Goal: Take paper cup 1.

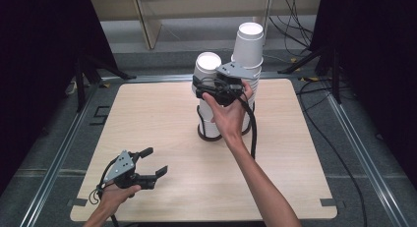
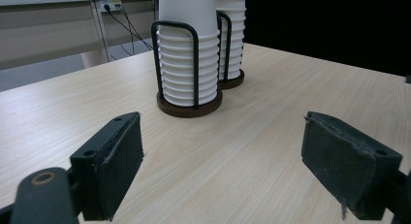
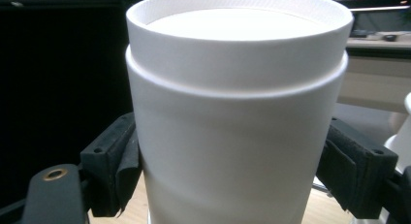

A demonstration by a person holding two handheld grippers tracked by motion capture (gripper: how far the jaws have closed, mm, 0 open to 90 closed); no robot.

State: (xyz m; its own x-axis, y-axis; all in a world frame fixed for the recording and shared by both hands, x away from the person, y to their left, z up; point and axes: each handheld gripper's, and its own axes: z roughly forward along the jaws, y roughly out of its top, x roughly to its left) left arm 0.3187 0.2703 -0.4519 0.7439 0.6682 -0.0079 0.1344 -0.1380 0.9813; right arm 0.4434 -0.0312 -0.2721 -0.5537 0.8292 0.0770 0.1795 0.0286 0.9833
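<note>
On the pale wooden table (image 1: 162, 138), two stacks of white paper cups stand upside down, each in a black wire holder with a round dark base, near the middle of the far edge. The nearer, left-hand stack of white cups (image 2: 189, 64) sits a little closer to the table's centre; the taller stack of white cups (image 1: 248, 50) stands just behind and to the right of it, the two bases nearly touching.

The right gripper (image 1: 212, 84) is raised at the top of the nearer stack, its two black padded jaws set on either side of the uppermost white paper cup (image 3: 237, 127). In the right gripper view both pads press against the cup's wall just below its recessed bottom rim, so the claw is clenched on that cup, which sits on the stack beneath it.

The left gripper (image 1: 153, 164) rests low over the near left corner of the table, well apart from both stacks. Its jaws stand wide and released, with bare tabletop between them, and they point toward the cup holders.
</note>
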